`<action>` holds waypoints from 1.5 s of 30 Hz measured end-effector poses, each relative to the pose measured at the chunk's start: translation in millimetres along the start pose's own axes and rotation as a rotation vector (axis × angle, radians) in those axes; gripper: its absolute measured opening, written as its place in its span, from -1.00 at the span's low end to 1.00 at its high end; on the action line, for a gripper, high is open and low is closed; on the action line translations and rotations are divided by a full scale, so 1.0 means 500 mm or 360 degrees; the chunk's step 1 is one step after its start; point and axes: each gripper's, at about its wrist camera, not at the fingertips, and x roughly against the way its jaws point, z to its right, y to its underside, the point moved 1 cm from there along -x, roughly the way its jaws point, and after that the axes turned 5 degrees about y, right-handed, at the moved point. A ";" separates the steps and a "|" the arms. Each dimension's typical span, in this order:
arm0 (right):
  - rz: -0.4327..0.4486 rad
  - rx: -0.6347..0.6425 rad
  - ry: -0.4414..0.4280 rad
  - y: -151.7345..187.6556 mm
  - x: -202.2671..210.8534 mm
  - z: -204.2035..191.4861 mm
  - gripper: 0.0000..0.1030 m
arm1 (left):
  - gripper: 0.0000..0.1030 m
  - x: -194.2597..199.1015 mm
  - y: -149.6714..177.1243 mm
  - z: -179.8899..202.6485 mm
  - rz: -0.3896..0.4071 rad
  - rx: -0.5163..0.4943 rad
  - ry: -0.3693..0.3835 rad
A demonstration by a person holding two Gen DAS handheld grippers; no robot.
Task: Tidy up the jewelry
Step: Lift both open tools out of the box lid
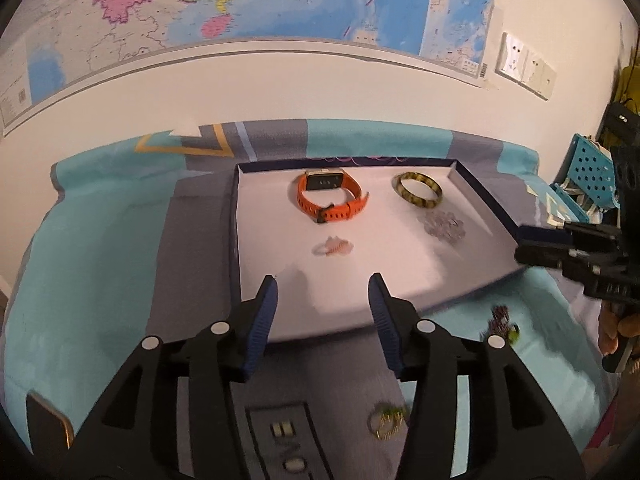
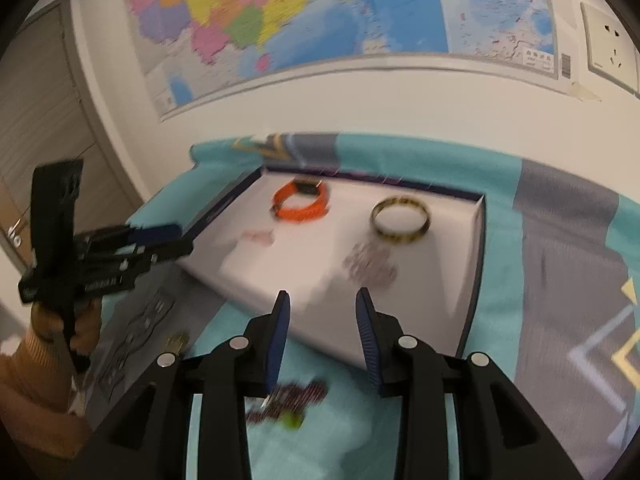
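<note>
A shallow white tray with a dark blue rim lies on the bed. In it are an orange watch, a yellow-black bangle, a small pink piece and a pale beaded piece. My left gripper hangs open over the tray's near edge with nothing between its fingers. My right gripper is open too, empty, above the tray's near corner. On the bedspread lie a gold ring piece and a dark purple piece with a green bead.
The bedspread is teal and grey. A map and wall sockets are on the wall behind. A blue perforated basket stands at the right. The right gripper's body shows at the right edge; a door is far left.
</note>
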 end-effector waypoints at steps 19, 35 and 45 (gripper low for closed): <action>-0.0176 -0.0028 0.0016 0.119 -0.022 -0.041 -0.48 | 0.03 0.052 0.127 -0.009 -0.0072 0.0081 0.0009; -0.0144 -0.0065 0.0040 0.130 -0.001 -0.032 -0.66 | 0.04 0.047 0.146 0.006 -0.0111 0.0045 0.0032; -0.0191 -0.0042 -0.0009 0.157 0.030 -0.032 -0.64 | 0.04 0.046 0.160 0.045 -0.0138 -0.0071 0.0059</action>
